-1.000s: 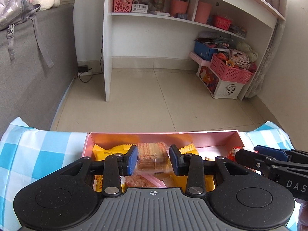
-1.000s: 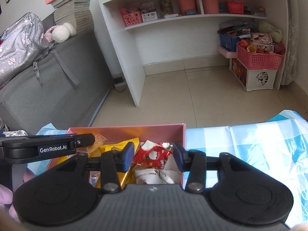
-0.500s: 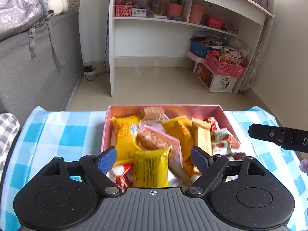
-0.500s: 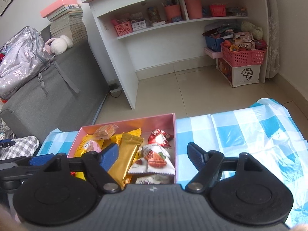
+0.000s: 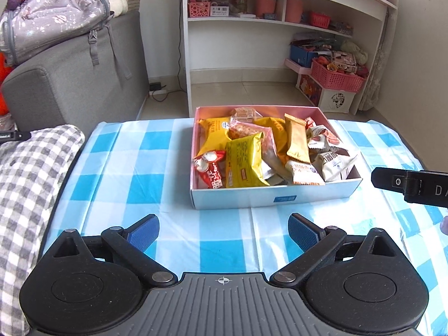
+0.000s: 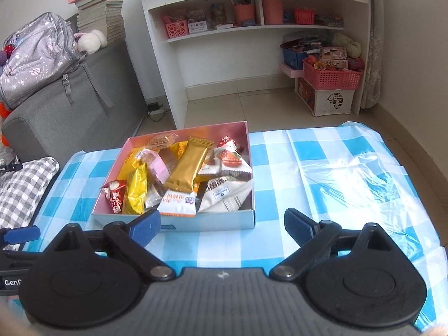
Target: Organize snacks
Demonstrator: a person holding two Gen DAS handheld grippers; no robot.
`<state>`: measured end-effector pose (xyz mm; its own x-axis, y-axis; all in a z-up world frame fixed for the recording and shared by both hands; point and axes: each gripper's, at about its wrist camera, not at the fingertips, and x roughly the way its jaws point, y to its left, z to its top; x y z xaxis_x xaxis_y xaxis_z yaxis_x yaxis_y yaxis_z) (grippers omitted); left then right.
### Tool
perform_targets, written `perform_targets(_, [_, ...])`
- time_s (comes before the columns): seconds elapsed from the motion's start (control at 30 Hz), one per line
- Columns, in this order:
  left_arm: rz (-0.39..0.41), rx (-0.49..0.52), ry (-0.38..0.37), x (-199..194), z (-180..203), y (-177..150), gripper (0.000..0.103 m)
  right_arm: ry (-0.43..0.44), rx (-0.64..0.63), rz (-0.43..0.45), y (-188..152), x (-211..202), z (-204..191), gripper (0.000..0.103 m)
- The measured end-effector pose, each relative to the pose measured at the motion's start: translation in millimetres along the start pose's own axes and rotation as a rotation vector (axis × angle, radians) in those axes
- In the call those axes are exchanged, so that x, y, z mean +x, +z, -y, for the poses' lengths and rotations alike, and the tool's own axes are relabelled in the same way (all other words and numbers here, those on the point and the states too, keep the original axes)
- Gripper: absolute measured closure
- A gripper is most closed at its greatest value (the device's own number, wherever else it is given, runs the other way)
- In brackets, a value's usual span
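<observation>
A shallow box, pink inside and white outside, stands on the checked table and is full of snack packets. Among them are a yellow packet, a gold bar, a red packet and white packets. My left gripper hangs back from the box's near wall, jaws opening wide, only tablecloth between them. My right gripper hovers just short of the same box, jaws also opening, holding nothing. In the right wrist view the gold bar lies on top of the pile.
The blue-and-white checked tablecloth covers the table, with glossy plastic at the right. A grey checked cloth lies at the left edge. Beyond are a grey sofa with a backpack, a white shelf unit and pink baskets on the floor.
Both grippers have drawn back and up from inside the box to the near side of the table. Their jaws have spread from nearly closed to wide, and the packets stay in the box.
</observation>
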<state>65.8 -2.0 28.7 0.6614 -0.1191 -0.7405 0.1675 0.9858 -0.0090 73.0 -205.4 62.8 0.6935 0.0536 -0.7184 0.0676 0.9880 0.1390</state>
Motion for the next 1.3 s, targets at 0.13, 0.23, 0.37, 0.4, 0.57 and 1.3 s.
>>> perform_targets(0.13, [0.019,0.009,0.05,-17,0,-18,0.002,-0.014,0.008,-0.01,-16,-13,-5,0.001])
perform_targets(0.23, [0.033,-0.005,0.066,-30,-4,-28,0.002,-0.033,0.031,-0.026,-29,-19,-7,0.0])
perform_targets(0.37, [0.028,-0.031,0.036,-40,-11,-34,0.0,-0.047,0.032,-0.038,-42,-26,-11,0.0])
perform_targets(0.4, [0.024,-0.034,0.036,-41,-12,-36,0.0,-0.053,0.025,-0.038,-44,-27,-13,0.0])
perform_targets(0.57, [0.012,-0.03,0.051,-41,-18,-43,0.0,-0.071,-0.028,-0.018,-52,-31,-22,0.0])
perform_targets(1.3, [-0.016,-0.036,0.104,-34,-22,-45,0.0,-0.086,-0.06,-0.076,-58,-15,-32,0.0])
